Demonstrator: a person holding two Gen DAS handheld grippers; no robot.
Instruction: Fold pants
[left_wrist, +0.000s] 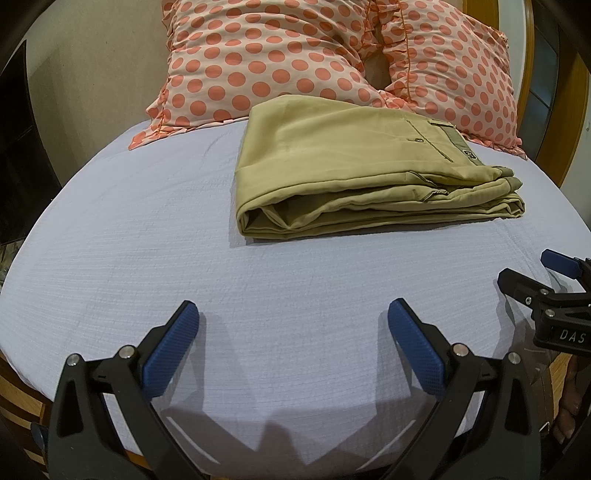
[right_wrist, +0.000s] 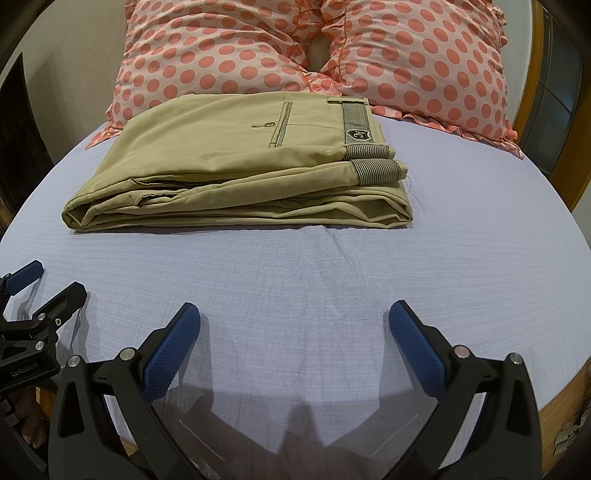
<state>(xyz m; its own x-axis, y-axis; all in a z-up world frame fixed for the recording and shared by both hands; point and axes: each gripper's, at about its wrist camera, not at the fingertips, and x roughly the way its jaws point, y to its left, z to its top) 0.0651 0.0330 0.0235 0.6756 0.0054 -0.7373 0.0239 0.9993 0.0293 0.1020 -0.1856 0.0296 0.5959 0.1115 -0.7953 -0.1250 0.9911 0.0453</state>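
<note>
The khaki trousers lie folded into a compact stack in the upper middle of the frame, just below the polka-dot pillows. Left gripper and right gripper hover spread wide, empty, over the lilac sheet. The fold looks finished; best to pull back level without snagging the stack.

Black claw, blue ribbed pads

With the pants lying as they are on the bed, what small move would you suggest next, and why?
Probably just draw both grippers back and stop. The pants already lie in a compact stack of layers on the sheet, in front of the pillows. The left gripper and right gripper are open, empty and apart from the cloth.
</note>
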